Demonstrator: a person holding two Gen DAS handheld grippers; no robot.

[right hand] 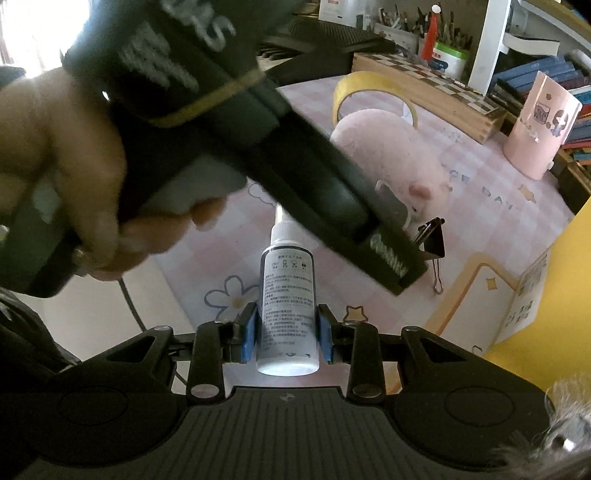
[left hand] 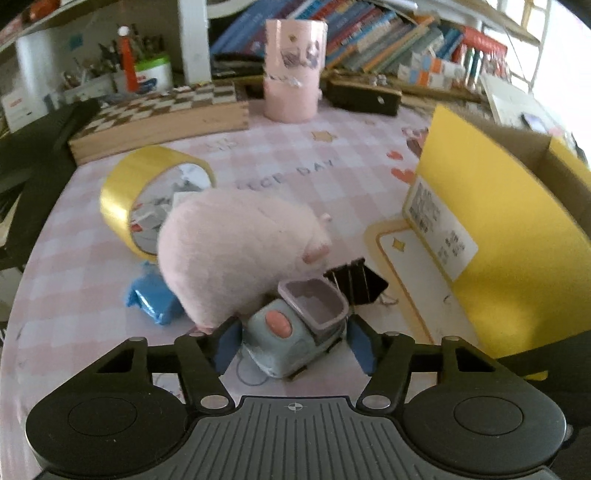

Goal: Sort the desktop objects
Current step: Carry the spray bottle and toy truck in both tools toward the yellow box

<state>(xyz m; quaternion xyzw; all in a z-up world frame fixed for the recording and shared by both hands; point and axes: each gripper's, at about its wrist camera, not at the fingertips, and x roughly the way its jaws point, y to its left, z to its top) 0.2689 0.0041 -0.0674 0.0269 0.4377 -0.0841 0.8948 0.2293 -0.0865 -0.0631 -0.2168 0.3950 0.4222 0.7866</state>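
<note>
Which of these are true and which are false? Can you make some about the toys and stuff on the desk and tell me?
1. The right gripper holds a white bottle. True.
2. The left gripper is shut tight on the pink plush toy. False: its open fingers sit either side of the little blue truck.
3. The yellow tape roll is behind the plush toy. True.
4. The black binder clip is inside the yellow box. False: it lies on the mat beside the box.

A pink checked desk mat (left hand: 280, 155) lies below a crowded bookshelf (left hand: 388, 33), a bright window (left hand: 532, 22) at its right
</note>
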